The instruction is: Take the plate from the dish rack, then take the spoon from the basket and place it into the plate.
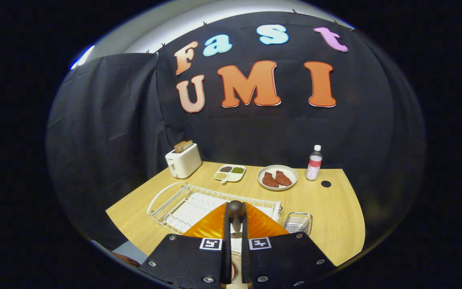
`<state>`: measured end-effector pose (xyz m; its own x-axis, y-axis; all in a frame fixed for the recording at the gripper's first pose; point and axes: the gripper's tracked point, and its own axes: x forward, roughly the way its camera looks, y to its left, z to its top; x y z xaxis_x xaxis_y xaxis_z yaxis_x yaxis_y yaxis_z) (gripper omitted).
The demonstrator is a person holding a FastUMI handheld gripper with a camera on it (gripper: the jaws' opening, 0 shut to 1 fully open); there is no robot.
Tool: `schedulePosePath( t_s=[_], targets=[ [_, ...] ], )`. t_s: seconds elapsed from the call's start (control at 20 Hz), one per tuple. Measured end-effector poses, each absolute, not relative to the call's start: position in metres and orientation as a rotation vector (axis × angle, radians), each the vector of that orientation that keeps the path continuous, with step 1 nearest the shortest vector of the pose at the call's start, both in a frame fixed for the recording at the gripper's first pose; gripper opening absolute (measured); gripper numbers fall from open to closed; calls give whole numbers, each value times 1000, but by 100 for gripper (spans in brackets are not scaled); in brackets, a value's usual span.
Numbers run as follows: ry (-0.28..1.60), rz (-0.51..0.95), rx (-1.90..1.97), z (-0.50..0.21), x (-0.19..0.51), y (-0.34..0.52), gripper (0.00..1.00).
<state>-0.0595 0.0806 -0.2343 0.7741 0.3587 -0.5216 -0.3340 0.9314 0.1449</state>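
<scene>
Claw: gripper [235,224] has its fingers drawn close together, clamped on the dark-bowled spoon [235,214], which stands upright in the narrow slot between them, its rounded end poking up just past the tips.
Spoon: held above the orange plate [211,226]; I judge the carry to the plate is nearly done and the release is what remains.
Plate: orange, ribbed, lying directly beneath and just beyond the fingers, spreading toward 10 and 2 o'clock of the spoon; it overlaps the near edge of the white wire dish rack [175,204], and whether it rests on the rack or on the table I cannot tell.
Basket: small wire basket [298,222] at about 3 o'clock of the spoon, beside the rack's corner.
Risk, release: opening from too high could let the spoon bounce on the ribs and skid off the plate's edge.
Risk, plate: pressing down on a plate perched over rack wires could tip or slide it.
Farther out: white dish of meat [277,177] at 1 o'clock, divided sauce tray [229,173] at 12, toaster [183,160] at 11, bottle [314,162] near the back wall, all on the wooden table [335,216].
</scene>
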Motion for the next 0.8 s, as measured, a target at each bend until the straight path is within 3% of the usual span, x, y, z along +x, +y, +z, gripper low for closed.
schedulePosePath(
  t_s=[0.8],
  targets=[
    [775, 589, 28, -322, -137, 157, 10]
  ],
)
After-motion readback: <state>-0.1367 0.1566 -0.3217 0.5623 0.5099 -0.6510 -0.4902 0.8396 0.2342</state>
